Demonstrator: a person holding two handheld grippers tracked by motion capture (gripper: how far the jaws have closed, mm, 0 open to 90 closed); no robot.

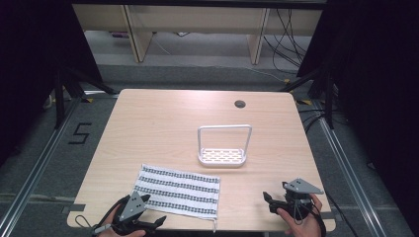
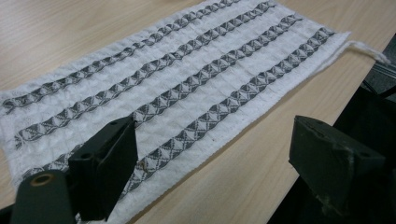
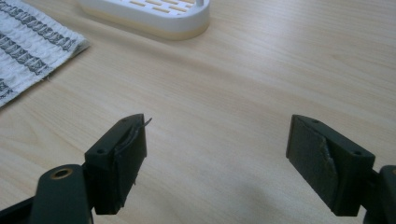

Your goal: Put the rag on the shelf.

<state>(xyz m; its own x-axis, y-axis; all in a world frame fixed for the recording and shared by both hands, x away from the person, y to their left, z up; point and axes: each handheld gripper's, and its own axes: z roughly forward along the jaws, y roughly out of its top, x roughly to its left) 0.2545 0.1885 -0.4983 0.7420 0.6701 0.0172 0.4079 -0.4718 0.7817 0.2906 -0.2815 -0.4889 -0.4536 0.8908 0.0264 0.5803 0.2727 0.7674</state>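
Observation:
A white towel (image 1: 178, 190) with dark patterned stripes lies flat near the table's front edge, left of centre. Behind it stands a white slotted rack (image 1: 225, 157) with a tall hoop handle. My left gripper (image 1: 153, 210) is open at the towel's near left corner. In the left gripper view the towel (image 2: 187, 74) spreads ahead, and the left gripper (image 2: 215, 140) has one jaw over its near edge and the other past the table edge. My right gripper (image 1: 269, 202) is open over bare wood at the front right. The right gripper (image 3: 217, 135) has nothing between its jaws.
The wooden table (image 1: 163, 118) has a round cable hole (image 1: 240, 104) at the back right. In the right gripper view the towel's corner (image 3: 28, 51) lies at the left and the rack's base (image 3: 154, 11) at the top. Desks and cables stand beyond the table.

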